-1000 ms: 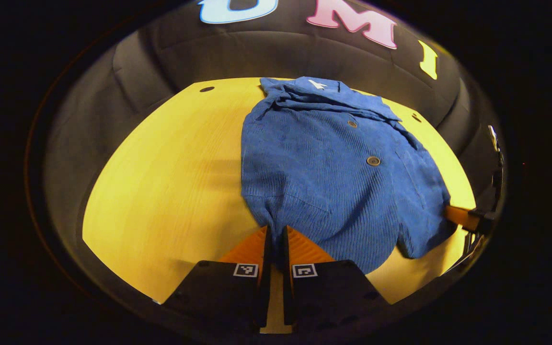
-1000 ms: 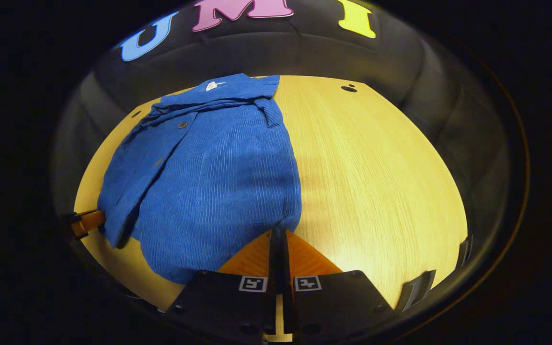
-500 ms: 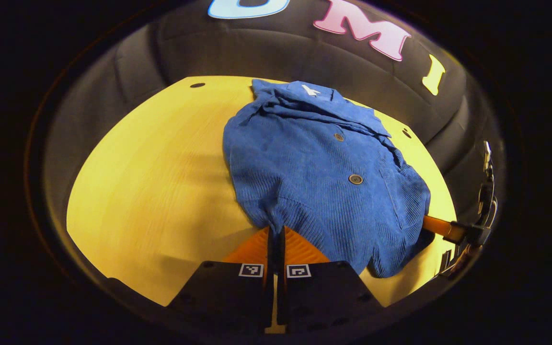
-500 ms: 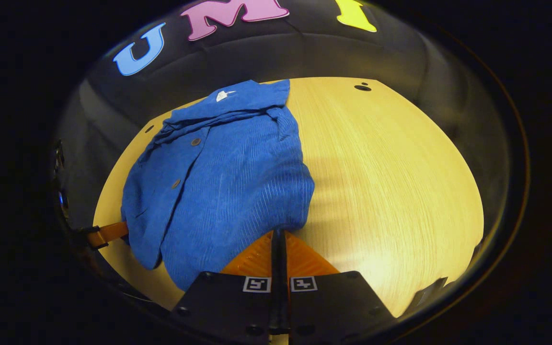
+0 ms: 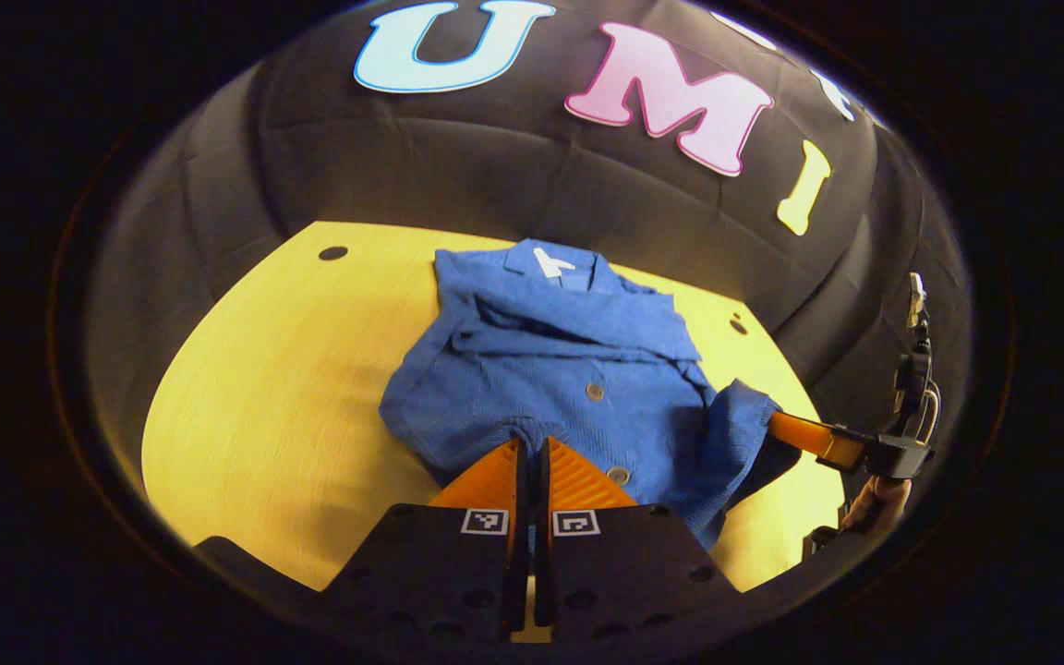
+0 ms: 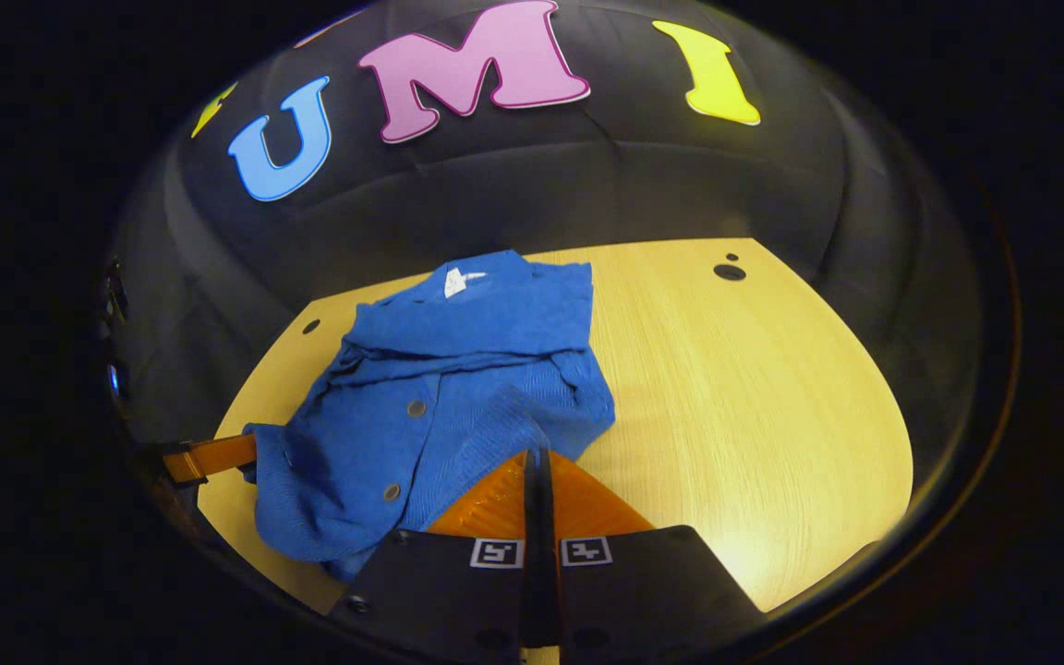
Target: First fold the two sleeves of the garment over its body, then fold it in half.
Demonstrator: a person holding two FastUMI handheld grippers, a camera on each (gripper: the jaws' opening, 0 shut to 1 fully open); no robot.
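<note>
A blue corduroy shirt (image 5: 569, 369) with buttons down its front lies on the yellow wooden table (image 5: 264, 416), its collar and white tag toward the wall. My left gripper (image 5: 529, 445) is shut on the shirt's lower hem, which is raised off the table. In the right gripper view the same shirt (image 6: 458, 388) bunches toward its collar, and my right gripper (image 6: 537, 454) is shut on the other hem corner. Each gripper shows in the other's view, the right gripper (image 5: 795, 429) pinching cloth at the right and the left gripper (image 6: 209, 454) at the left.
The booth's black cloth wall curves around the table's far side. Small dark holes (image 5: 332, 252) (image 6: 729, 272) sit near the table's back corners. A hand (image 5: 874, 503) holds the far gripper. Bare tabletop (image 6: 754, 416) stretches to the right of the shirt.
Both grippers have risen and moved toward the collar with the hem held. The shirt's lower half has lifted off the table and bunched up, so the shirt looks shorter.
</note>
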